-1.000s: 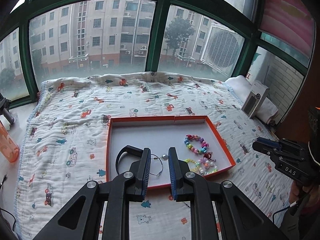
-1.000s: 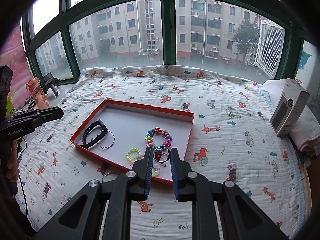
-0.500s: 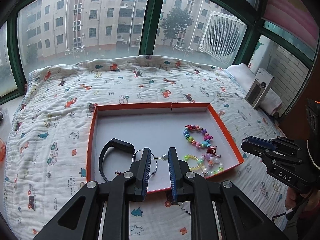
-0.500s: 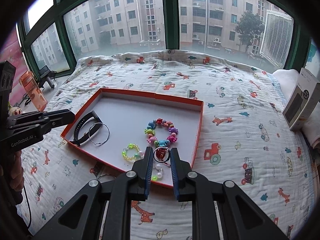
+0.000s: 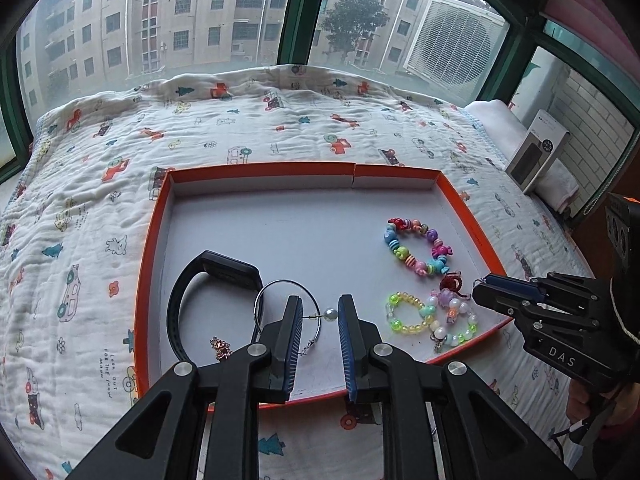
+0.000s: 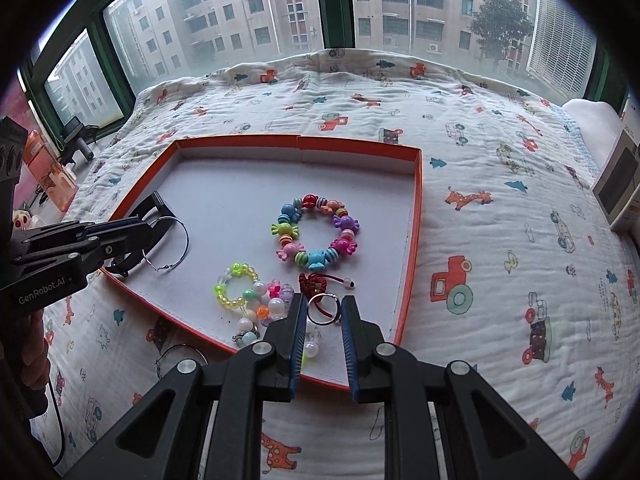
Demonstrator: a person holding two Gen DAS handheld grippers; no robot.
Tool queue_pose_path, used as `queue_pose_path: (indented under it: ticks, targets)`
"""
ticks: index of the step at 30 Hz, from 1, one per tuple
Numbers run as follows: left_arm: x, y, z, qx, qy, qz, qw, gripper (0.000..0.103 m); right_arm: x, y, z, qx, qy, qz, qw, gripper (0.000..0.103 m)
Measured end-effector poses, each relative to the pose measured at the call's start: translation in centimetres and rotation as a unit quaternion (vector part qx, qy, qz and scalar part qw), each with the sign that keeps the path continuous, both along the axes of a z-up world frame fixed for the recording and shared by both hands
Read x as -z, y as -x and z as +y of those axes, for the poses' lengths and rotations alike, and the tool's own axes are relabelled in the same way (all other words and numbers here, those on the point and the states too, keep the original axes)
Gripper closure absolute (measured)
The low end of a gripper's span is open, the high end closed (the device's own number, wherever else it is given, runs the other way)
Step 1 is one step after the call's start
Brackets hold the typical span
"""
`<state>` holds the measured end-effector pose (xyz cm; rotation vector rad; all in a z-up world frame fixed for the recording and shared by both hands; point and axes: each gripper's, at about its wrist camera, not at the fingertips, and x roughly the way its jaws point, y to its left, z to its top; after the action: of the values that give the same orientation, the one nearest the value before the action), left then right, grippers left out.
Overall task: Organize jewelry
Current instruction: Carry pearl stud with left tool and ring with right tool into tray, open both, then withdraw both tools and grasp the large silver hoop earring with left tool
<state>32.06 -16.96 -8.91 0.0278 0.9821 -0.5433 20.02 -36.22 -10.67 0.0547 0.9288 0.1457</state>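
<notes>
Left gripper spread over thin silver hoop with pearl bead in shallow orange-rimmed tray. Right gripper spread, flanking small silver ring.

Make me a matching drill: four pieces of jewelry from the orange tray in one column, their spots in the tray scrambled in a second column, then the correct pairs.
Things:
1. black rubber wristband
2. large multicolour candy-bead bracelet
3. silver metal ring
4. small yellow-green translucent bead bracelet

Places:
A. between the right gripper's fingers
B. tray's left side, beside the thin wire hoop
C. near the tray's middle, farthest back of the four
D. front of the tray, left of the red knot charm

Pairs: 1-B, 2-C, 3-A, 4-D
</notes>
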Motion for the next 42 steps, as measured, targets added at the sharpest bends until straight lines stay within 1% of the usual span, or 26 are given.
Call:
queue_pose_path:
  ticks: [2,5,7,12,15,16,17,21,26,33,38,42]
  targets:
    - [0.3,-0.1,0.0,0.0,0.002,0.004,1.0,0.082,0.2,-0.2,0.1,-0.002,-0.003,0.002,1.0,0.082]
    - [0.6,-0.2,0.0,0.002,0.001,0.005,1.0,0.077,0.3,-0.4,0.2,-0.005,-0.002,0.005,1.0,0.082]
    - [0.6,-0.1,-0.1,0.003,0.002,0.005,1.0,0.077,0.3,-0.4,0.3,-0.005,0.001,0.003,1.0,0.082]
    - [-0.1,1.0,0.0,0.013,0.002,0.0,0.9999,0.075,-0.7,0.4,-0.2,-0.002,-0.001,-0.01,1.0,0.078]
    - [-0.7,2.2,0.1,0.022,0.006,-0.005,0.9997,0.075,-1.3,1.5,-0.8,0.003,0.004,-0.016,1.0,0.067]
    - [-0.9,2.5,0.1,0.025,0.007,-0.005,0.9996,0.075,-1.4,1.8,-1.0,0.005,0.004,-0.017,1.0,0.061]
    - [-1.0,2.9,0.1,0.028,0.008,-0.005,0.9995,0.075,-1.4,2.2,-1.2,0.007,0.003,-0.017,1.0,0.057]
    - [-1.2,4.4,0.1,0.042,0.01,-0.003,0.9991,0.075,-1.1,3.3,-1.6,0.005,0.002,-0.008,1.0,0.055]
    - [-0.5,6.2,0.0,0.058,0.004,0.005,0.9983,0.075,0.4,3.8,-1.6,0.002,0.014,0.01,1.0,0.053]
    - [1.3,6.4,0.0,0.063,-0.002,0.027,0.9976,0.075,2.5,3.0,-1.9,0.007,0.014,0.039,0.999,0.053]
    - [2.3,6.4,-0.3,0.072,-0.008,0.037,0.9967,0.075,2.4,2.6,-1.5,0.006,0.029,0.031,0.999,0.053]
    - [2.8,6.1,-0.4,0.066,-0.008,0.04,0.997,0.075,1.9,2.4,-1.5,0.004,0.013,0.02,1.0,0.053]
